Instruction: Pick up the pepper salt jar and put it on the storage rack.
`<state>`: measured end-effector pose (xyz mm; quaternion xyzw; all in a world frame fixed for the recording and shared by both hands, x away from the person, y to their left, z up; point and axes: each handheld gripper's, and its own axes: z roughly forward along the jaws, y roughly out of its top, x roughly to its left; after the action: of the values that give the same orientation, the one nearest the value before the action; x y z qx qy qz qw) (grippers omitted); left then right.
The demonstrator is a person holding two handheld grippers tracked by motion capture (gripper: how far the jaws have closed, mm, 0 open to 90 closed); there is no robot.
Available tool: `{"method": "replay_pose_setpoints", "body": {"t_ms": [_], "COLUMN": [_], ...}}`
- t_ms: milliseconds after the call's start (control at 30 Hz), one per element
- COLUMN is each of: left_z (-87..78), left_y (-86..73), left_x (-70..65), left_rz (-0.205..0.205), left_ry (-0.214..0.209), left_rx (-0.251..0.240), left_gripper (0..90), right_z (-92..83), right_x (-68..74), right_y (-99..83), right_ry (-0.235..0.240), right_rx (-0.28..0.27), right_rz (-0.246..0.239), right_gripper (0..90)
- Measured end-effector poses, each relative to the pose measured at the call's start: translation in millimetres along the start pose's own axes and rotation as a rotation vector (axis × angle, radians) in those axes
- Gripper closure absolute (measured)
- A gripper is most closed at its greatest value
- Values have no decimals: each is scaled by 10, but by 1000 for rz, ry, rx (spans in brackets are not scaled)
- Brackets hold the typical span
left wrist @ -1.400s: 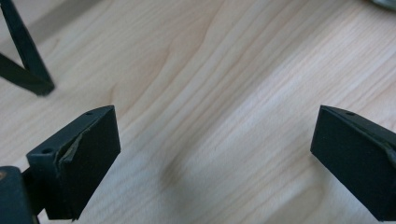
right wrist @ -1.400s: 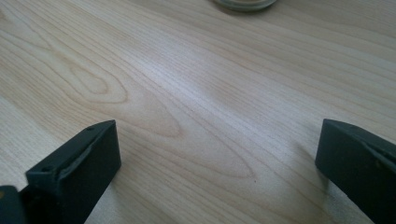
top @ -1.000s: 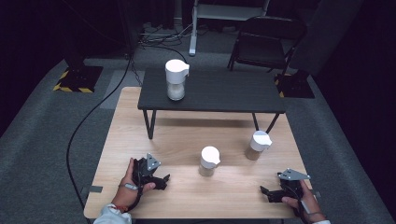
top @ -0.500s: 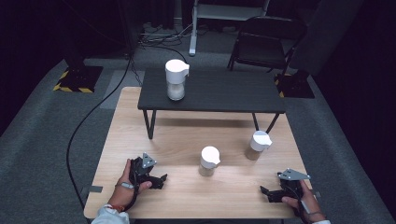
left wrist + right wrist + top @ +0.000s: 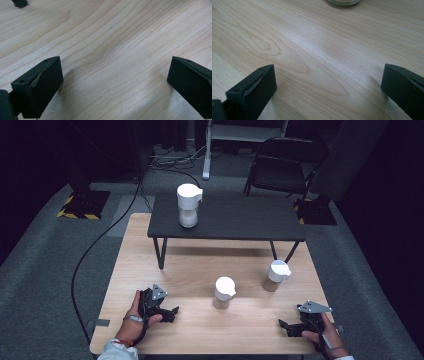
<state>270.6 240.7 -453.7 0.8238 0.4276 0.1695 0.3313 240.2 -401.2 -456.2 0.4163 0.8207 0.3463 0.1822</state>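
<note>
- A light wooden table (image 5: 150, 245) is seen in the high view, with a smaller black table (image 5: 240, 217) standing across its far edge.
- At the near left corner of the wooden table, the left gripper (image 5: 170, 312) is held low over the surface by the person's left hand (image 5: 135, 312), the forearm entering from the near edge and the jaws pointed toward the middle of the near edge.
- At the near right corner, the right gripper (image 5: 286, 326) is held low by the right hand (image 5: 320, 335), its jaws pointed left along the near edge.
- In the left gripper view, the left gripper's jaws are spread wide apart with bare wood grain between them; nothing is clamped.
- In the right gripper view, the right gripper's jaws are likewise spread wide over bare wood, with the base of a jar just visible at the top edge.
- Compared with half a second ago, the left gripper has been shifted slightly toward the table's middle; the right gripper has stayed where it was, and the three containers have not moved.
- A tall white-lidded jar (image 5: 189, 205) stands on the black table near its left end, with pale contents filling its lower part.
- A white-lidded jar (image 5: 224, 292) stands at the middle of the wooden table, nearest the grippers and well apart from both; brownish contents are seen low inside.
- A second white-lidded jar (image 5: 276, 275) stands toward the right edge, with similar brownish contents.
</note>
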Motion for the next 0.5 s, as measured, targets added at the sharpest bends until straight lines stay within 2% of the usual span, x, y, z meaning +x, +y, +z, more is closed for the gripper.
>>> {"method": "replay_pose_setpoints", "body": {"t_ms": [500], "left_z": [-3], "left_y": [-6], "left_x": [7], "left_rz": [2], "left_ry": [-2], "left_rx": [-1], "left_gripper": [1], "right_z": [-3], "right_x": [7], "right_y": [-2], "right_ry": [-3], "right_rx": [0], "right_rz": [1], "right_gripper": [0]}}
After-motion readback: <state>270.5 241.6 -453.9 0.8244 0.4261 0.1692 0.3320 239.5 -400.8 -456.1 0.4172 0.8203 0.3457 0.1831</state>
